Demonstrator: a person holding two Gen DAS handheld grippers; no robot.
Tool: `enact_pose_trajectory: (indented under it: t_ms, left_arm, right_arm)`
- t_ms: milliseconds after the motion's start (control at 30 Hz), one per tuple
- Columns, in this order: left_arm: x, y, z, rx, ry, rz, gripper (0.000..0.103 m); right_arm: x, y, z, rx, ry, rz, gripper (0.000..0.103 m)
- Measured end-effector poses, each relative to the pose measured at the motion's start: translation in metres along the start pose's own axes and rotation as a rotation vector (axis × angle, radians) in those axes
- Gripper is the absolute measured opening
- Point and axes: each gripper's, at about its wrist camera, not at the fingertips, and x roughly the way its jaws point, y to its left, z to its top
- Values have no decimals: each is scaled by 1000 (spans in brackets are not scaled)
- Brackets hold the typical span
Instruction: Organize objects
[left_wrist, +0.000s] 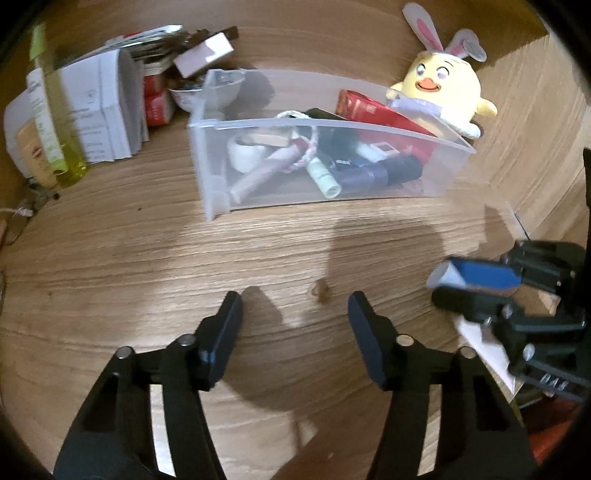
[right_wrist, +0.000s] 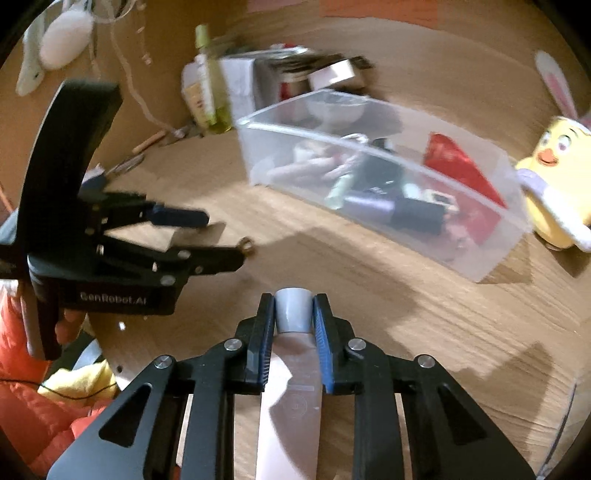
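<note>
The right gripper (right_wrist: 294, 317) clamps a pale tube (right_wrist: 291, 369) above the wooden table (left_wrist: 147, 258), the left gripper (left_wrist: 295, 317) hangs parted and empty, near a small ring (left_wrist: 320, 290) before the clear bin (left_wrist: 332, 162).

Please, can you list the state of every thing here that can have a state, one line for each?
Left tongs: open, nothing between them, over a small ring.
Right tongs: shut on a tube.
Tube: held near its grey cap, cap on.
Bin: no lid, holding many small items.
Plush chick: upright, behind the bin.
Yellow bottle: standing upright.
</note>
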Motion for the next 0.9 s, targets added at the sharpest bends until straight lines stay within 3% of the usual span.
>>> enact_pose_trajectory:
  t_ms: [200,467,900]
  left_arm:
    - [6,-9,6,35,10,18,46]
    - [10,-18,8,74,4,22,14]
    - [-6,-16,17,52,-82,37,13]
  right_arm:
    - [-8,-21,5,53,-34,-33,19]
    - [-15,-36,14,90,-86,-50,19]
    - [-33,-49,30,118,-176,-76,19]
